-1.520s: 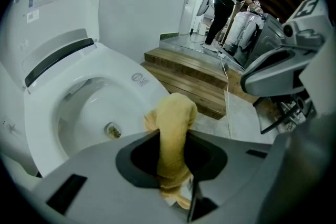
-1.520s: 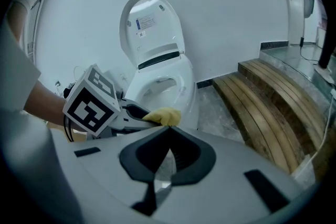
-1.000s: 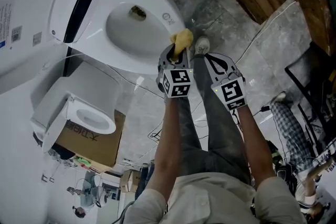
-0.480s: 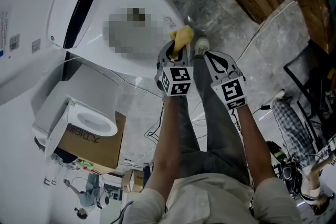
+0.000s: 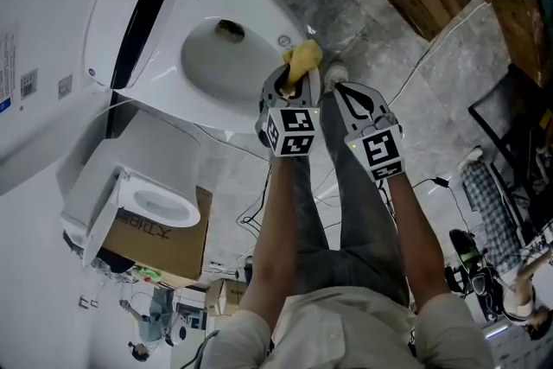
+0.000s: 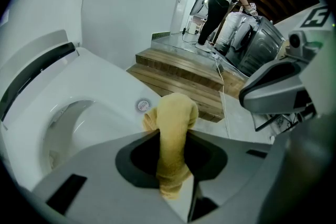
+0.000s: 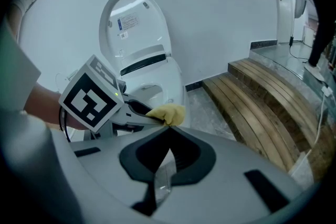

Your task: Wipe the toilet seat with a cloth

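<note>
A yellow cloth is clamped in the left tool at the toilet seat rim, apparently for wiping. The right tool is held closed and empty at its 3 o'clock.

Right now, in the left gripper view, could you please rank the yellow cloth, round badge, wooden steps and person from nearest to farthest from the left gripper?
1. Yellow cloth: clamped in the left gripper, centre.
2. Round badge: on the toilet seat, just left of the cloth.
3. Wooden steps: beyond the seat, centre.
4. Person: top right, past the steps.
</note>
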### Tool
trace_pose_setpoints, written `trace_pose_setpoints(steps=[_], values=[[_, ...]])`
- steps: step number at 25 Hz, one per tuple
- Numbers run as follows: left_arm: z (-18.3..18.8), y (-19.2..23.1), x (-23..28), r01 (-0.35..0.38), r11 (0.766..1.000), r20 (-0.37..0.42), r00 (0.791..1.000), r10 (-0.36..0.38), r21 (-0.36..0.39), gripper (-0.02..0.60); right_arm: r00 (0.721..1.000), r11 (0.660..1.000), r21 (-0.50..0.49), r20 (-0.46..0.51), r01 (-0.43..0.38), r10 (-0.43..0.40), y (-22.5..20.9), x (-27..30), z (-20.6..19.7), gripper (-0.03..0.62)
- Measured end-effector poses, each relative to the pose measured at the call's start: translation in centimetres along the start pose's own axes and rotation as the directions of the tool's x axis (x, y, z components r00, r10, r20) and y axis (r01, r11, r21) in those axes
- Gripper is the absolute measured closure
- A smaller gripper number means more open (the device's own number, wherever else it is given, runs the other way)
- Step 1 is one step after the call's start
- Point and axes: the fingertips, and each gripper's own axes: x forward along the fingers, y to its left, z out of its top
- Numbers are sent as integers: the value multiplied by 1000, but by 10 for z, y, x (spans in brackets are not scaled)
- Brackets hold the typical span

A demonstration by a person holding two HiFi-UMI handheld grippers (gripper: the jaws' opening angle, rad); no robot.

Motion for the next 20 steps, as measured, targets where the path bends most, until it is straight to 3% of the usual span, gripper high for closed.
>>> trace_pose_setpoints(steps=[20], values=[[29, 33, 8, 45, 999, 8, 999, -45, 13, 462, 999, 999, 26, 6, 31, -31, 0, 27, 33, 586]])
